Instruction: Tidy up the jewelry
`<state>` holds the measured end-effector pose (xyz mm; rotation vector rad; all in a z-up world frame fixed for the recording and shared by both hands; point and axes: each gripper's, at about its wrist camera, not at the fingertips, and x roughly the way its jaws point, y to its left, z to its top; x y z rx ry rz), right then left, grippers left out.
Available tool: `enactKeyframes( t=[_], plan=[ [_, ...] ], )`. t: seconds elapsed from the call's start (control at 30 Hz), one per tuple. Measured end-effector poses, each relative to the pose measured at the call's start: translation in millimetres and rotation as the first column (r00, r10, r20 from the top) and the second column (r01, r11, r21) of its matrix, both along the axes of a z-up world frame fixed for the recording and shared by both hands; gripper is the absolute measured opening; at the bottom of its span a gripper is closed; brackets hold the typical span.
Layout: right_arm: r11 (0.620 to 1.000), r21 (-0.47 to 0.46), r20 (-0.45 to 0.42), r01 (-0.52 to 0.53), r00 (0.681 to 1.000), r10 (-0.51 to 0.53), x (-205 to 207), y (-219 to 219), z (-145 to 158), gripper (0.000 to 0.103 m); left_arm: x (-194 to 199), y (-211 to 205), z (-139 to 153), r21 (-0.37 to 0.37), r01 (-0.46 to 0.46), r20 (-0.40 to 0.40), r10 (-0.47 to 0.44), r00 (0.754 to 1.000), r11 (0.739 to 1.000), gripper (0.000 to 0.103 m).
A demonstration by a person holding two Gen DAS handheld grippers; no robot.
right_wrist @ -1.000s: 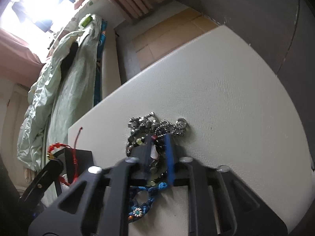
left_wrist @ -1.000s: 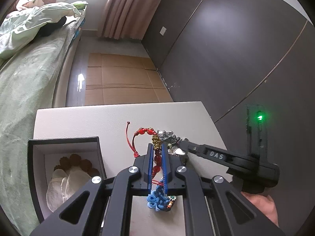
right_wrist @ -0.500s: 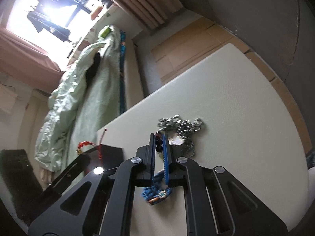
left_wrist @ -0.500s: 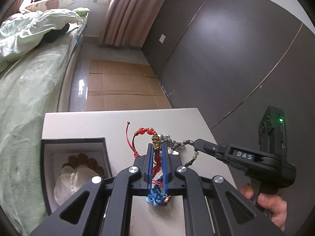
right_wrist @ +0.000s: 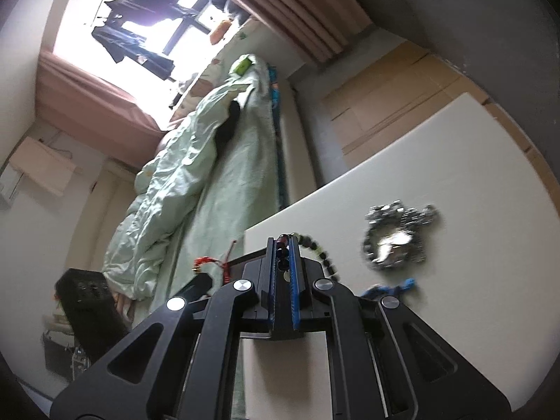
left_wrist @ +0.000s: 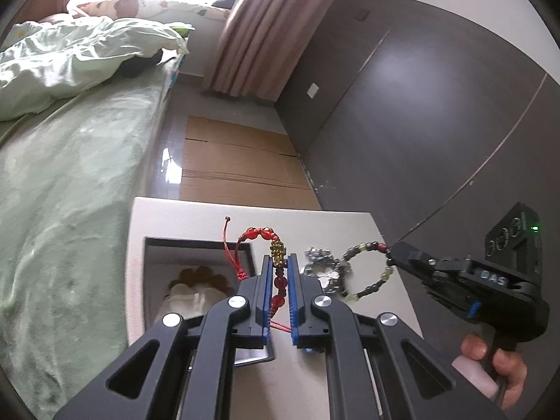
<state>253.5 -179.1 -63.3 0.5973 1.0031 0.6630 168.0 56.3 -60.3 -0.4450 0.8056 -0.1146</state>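
Two bracelets held: left fingers (left_wrist: 280,280) grip the red one (left_wrist: 260,234), right fingers (right_wrist: 284,245) the dark one (left_wrist: 371,269); silver chain (right_wrist: 397,241) ahead; open box (left_wrist: 196,273) holds shells (left_wrist: 189,297).

Daylight is pouring through a window (right_wrist: 147,31) behind pink curtains (left_wrist: 252,31). A bed (left_wrist: 70,182) with a rumpled green quilt (left_wrist: 70,56) is lying beside cardboard (left_wrist: 231,161) covering the floor, facing dark wall panels (left_wrist: 420,105).
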Motion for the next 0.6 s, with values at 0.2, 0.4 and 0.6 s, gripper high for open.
enactKeyframes(
  t=[0.2,0.4,0.6],
  plan=[
    [0.999,0.028,0.015,-0.042,0.999,0.041,-10,22,6,0.002,-1,17,-13,-0.013,-0.039,-0.038,0.038,0.999,0.999,0.007],
    [0.997,0.026,0.034,-0.074,0.997,0.073,-18,44,10,0.002,-7,39,-15,-0.002,-0.138,-0.045,0.137,0.989,0.990,0.063],
    [0.988,-0.128,-0.045,-0.081,0.996,0.076,-13,59,-12,0.002,-16,52,-9,-0.009,-0.156,-0.034,0.155,0.987,0.988,0.066]
  ],
)
